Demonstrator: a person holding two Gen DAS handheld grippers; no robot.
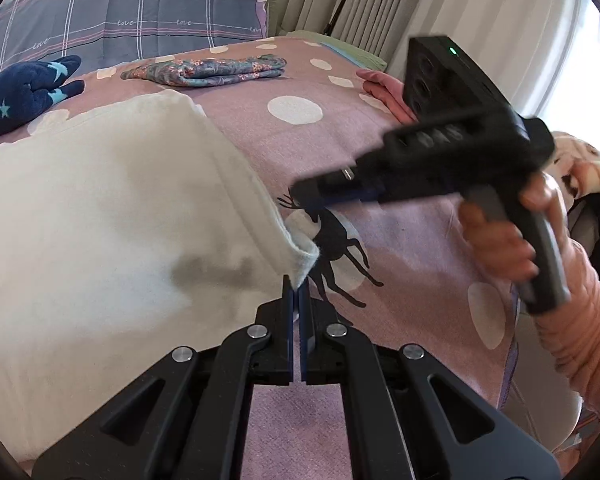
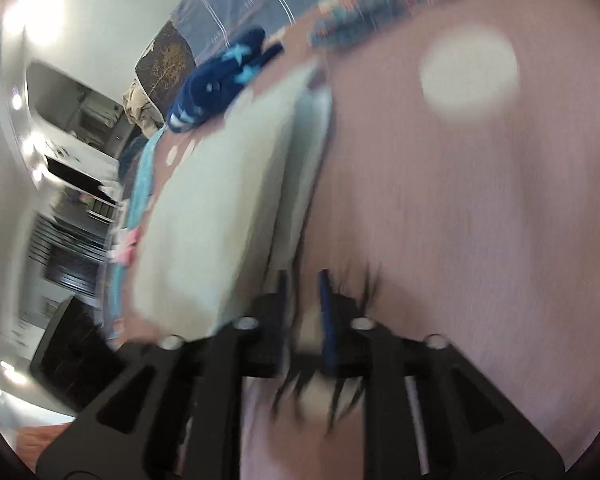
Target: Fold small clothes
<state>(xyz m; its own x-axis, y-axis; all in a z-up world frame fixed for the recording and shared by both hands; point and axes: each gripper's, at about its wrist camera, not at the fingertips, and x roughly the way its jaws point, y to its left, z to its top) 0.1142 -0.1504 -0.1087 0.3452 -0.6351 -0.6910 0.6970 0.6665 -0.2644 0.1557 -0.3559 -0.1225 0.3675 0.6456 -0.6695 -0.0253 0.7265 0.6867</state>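
Left hand-held gripper (image 1: 299,286) pinches the cream garment (image 1: 100,216) by one corner tip, so a tug could slip it, while the right hand-held gripper (image 2: 303,280) hangs spread, empty.

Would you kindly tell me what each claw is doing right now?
Left claw: closed on a corner of the white garment.
Right claw: open, nothing between its fingers.
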